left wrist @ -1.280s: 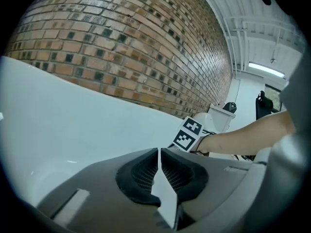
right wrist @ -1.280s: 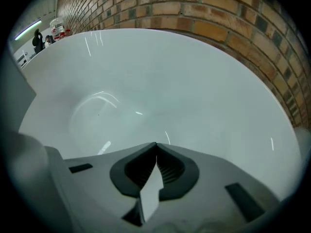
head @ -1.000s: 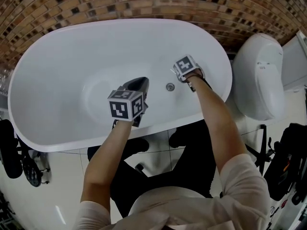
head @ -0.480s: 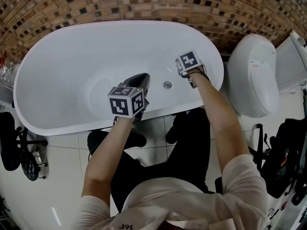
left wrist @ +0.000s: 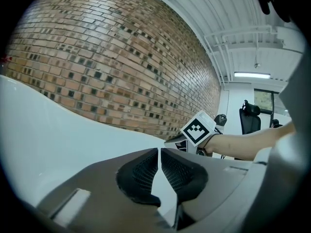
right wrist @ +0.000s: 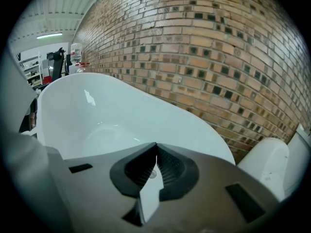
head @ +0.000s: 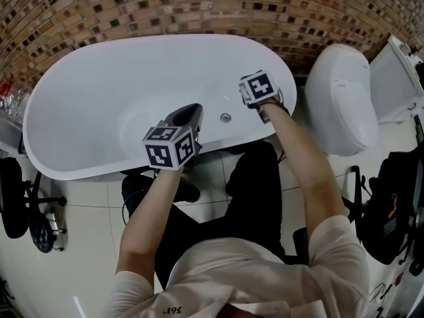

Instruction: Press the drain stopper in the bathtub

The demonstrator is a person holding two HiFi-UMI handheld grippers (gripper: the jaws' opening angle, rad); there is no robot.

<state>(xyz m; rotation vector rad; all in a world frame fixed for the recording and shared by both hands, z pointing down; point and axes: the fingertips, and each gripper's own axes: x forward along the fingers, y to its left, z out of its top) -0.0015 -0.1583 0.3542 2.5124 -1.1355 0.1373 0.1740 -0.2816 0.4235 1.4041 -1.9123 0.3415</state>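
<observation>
The white oval bathtub (head: 86, 111) lies below me, with the round metal drain stopper (head: 226, 118) on its floor near the right end. In the right gripper view the drain stopper (right wrist: 152, 174) shows small behind the closed jaws. My left gripper (head: 193, 111) hovers over the tub's near rim, left of the stopper, shut and holding nothing. My right gripper (head: 248, 102) hangs just right of the stopper, mostly hidden under its marker cube (head: 258, 88). In its own view the right gripper (right wrist: 155, 147) is shut and holds nothing. Neither gripper touches the stopper.
A brick wall (head: 199, 5) runs behind the tub. A white toilet (head: 338, 98) stands close on the right. Black wheeled gear (head: 16, 204) sits at the left and a black bag (head: 391, 211) at the right, on the pale tiled floor (head: 86, 211).
The head view has shifted, so the tub sits higher in the frame. Both grippers stay shut near the drain; the left one now hangs over the near rim.
</observation>
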